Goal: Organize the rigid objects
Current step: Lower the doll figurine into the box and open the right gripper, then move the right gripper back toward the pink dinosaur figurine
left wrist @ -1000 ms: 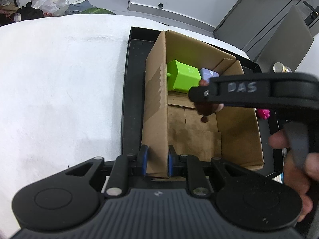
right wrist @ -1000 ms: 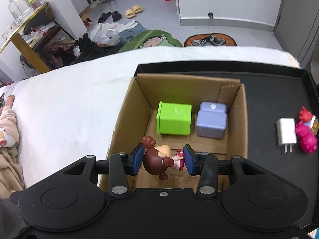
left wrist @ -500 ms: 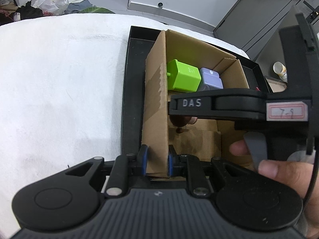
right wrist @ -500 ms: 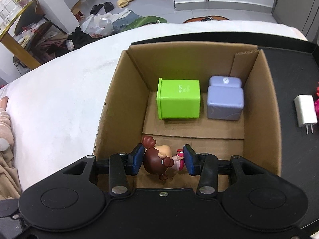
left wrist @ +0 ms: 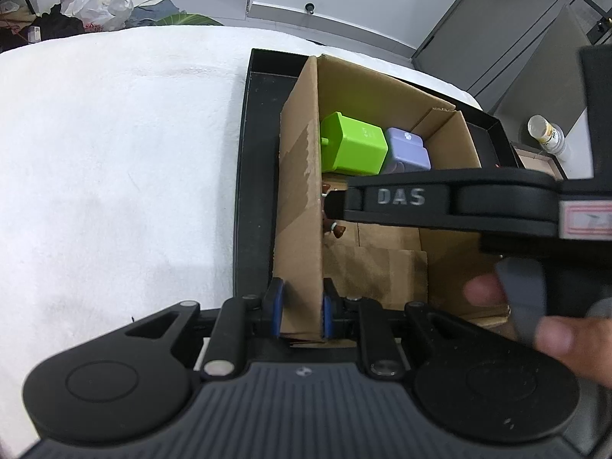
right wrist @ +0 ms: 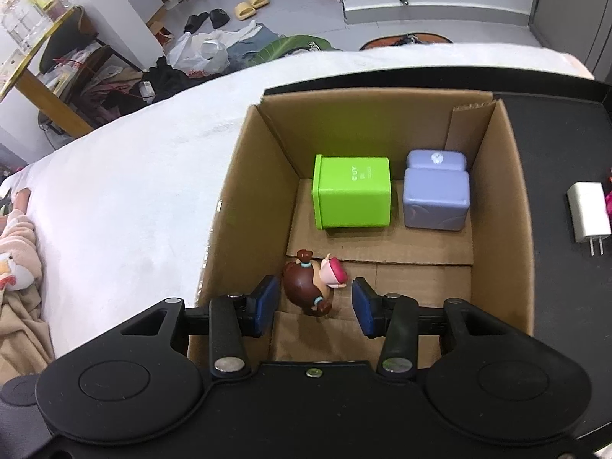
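Observation:
An open cardboard box [right wrist: 501, 199] stands in a black tray [right wrist: 554, 122]. My left gripper [left wrist: 300, 306] is shut on the box's near left wall [left wrist: 298, 191]. Inside, at the back, lie a green box [right wrist: 352, 195] and a lilac box [right wrist: 436, 195]. A small brown-haired doll figurine [right wrist: 306, 287] lies on the box floor at the front left. My right gripper [right wrist: 313, 298] hangs just above it, and a gap shows between each blue pad and the doll. In the left wrist view the right gripper's finger [left wrist: 397, 199] crosses over the box, hiding most of the doll.
A white charger plug [right wrist: 587, 210] and a pink toy [right wrist: 608, 199] lie on the tray right of the box. White cloth [right wrist: 134, 191] covers the table to the left, with a plush toy [right wrist: 15, 260] at its left edge. A person's hand [left wrist: 554, 332] grips the right tool.
The right gripper came in over the box with the doll and let it go; the doll now lies on the box floor. The left gripper kept its hold on the wall.

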Motion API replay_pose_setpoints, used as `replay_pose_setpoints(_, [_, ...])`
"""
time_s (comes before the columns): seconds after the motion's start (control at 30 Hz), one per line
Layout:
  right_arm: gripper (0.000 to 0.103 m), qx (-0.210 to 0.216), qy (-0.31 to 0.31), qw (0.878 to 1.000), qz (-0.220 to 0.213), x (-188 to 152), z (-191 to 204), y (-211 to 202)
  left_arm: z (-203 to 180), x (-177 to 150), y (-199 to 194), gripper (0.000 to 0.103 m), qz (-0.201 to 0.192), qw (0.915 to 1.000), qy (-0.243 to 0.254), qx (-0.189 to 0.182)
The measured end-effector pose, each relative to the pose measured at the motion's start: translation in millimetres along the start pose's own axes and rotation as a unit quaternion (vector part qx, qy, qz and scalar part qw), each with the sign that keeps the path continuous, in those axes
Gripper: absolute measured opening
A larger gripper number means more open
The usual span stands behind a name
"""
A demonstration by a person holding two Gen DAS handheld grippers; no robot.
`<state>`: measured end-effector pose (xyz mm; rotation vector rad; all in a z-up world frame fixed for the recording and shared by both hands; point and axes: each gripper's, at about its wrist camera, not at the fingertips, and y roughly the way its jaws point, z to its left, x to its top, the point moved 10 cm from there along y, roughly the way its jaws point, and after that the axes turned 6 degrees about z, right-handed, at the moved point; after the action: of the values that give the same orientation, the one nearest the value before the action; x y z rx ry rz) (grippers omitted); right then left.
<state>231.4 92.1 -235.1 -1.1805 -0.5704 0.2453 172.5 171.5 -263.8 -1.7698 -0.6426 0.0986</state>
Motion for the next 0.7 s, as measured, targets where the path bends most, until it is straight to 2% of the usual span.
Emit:
replay_pose_setpoints(0.43, [0.044, -0.030, -0.031, 0.999, -0.018, 5.8, -11.2, -30.9, -0.9, 0.0, 0.1, 0.018, 0.000, 0.9999, 0.006, 0.008])
replay_pose_setpoints(0.7, [0.044, -0.054, -0.030, 0.998, -0.029, 5.9, -35.0, -48.5, -1.6, -1.3, -0.7, 0.018, 0.000, 0.9999, 0.010, 0.011])
